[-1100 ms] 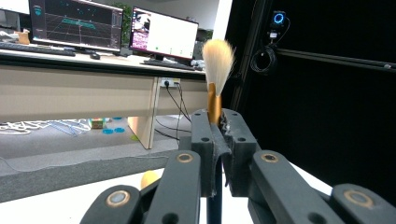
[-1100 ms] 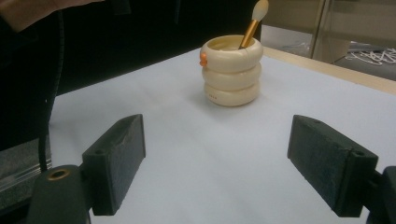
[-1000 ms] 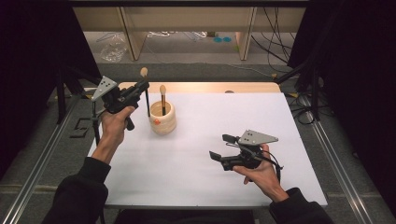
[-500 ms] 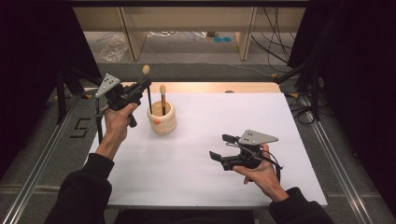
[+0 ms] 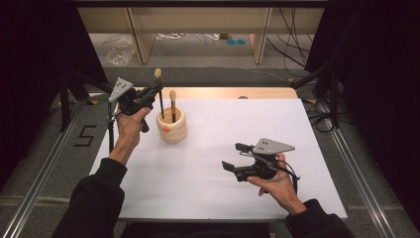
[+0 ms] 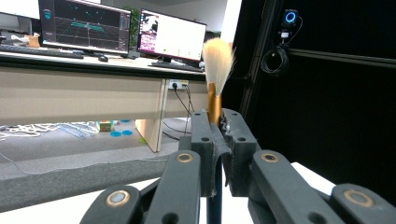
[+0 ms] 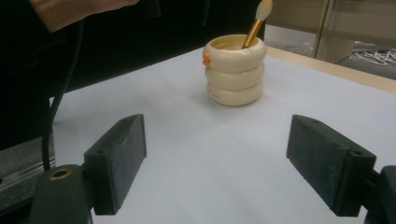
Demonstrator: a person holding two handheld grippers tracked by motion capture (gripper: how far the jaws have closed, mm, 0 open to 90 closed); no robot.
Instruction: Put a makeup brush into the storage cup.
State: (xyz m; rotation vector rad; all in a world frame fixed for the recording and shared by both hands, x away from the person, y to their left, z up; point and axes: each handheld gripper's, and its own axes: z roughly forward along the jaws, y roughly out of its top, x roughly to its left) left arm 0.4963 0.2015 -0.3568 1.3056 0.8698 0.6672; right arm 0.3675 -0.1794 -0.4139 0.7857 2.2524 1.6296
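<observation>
Left gripper (image 6: 217, 135) around brush (image 6: 217, 60), handle half-hidden

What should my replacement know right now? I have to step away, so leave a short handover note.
Left gripper: shut on a brush, held upright beside the cream ringed holder.
Right gripper: open, holding nothing, low over the white table.
Done: one brush in holder.
Left: apparently lower the held brush into the holder and release.

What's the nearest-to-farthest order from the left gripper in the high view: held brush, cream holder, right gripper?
1. Held brush, clamped in the left gripper.
2. Cream holder, just to its right.
3. Right gripper, across the table, near side.
</observation>
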